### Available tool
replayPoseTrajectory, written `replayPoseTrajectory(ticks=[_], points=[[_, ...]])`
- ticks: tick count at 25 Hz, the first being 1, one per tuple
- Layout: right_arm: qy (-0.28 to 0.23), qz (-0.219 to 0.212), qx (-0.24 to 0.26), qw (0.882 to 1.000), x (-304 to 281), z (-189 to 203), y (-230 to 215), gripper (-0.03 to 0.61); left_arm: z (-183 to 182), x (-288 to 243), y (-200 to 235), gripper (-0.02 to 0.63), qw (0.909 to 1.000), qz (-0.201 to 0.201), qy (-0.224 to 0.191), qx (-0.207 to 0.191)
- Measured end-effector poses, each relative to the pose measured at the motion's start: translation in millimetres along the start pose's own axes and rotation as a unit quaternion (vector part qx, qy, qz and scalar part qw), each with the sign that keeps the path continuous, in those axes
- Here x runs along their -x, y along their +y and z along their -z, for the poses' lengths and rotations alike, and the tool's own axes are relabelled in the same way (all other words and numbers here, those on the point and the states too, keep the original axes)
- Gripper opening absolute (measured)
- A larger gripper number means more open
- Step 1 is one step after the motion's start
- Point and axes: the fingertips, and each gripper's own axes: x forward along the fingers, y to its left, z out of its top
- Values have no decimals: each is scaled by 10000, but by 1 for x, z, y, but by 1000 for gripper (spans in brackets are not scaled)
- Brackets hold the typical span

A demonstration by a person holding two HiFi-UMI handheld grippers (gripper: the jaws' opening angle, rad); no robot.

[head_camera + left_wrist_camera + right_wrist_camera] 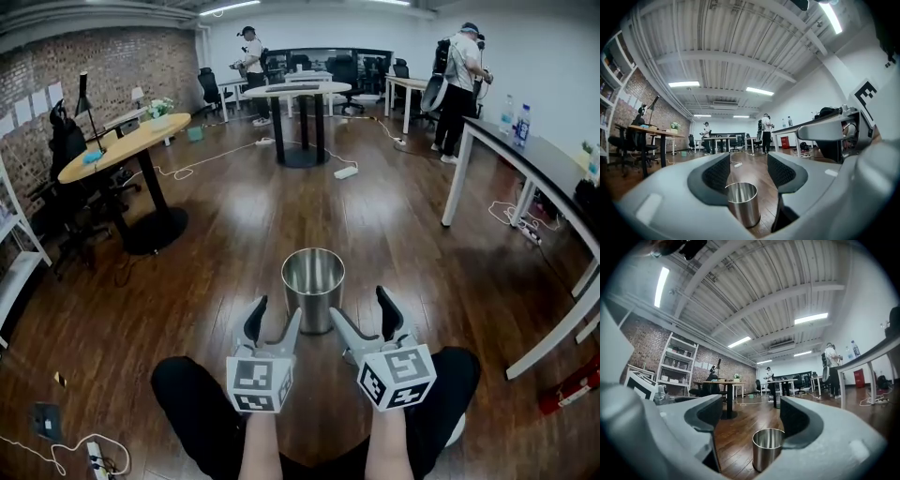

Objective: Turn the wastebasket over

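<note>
Bright ceiling strip lights (684, 84), strong fisheye distortion, dark corners.

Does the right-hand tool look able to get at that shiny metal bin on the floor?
Probably yes. The steel wastebasket stands upright just ahead of the right tool, whose jaws stand wide open and empty; only bare wooden floor lies between them.

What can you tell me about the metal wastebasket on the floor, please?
The wastebasket is a shiny, steel-looking cylinder that tapers slightly downward. It stands upright, mouth up, apparently empty, on the dark wooden floor. The left gripper and right gripper, both open, sit just short of it; nothing grips it.
</note>
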Motion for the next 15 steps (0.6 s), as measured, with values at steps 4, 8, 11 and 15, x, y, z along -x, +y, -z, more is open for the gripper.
replayPoseTrajectory(ticks=[4, 8, 11, 15], points=[[-72, 137, 8, 9999, -20, -2, -15, 370, -1, -26, 7, 264, 9999, 90, -83, 3], [82, 230, -90, 9997, -37, 13, -31, 362, 15, -51, 12, 264, 9999, 133, -1, 50], [388, 201, -73, 9990, -57, 39, -41, 362, 32, -73, 22, 264, 9998, 62, 126, 125], [533, 293, -212, 9979, -85, 56, -61, 362, 46, -96, 33, 264, 9997, 97, 170, 166]])
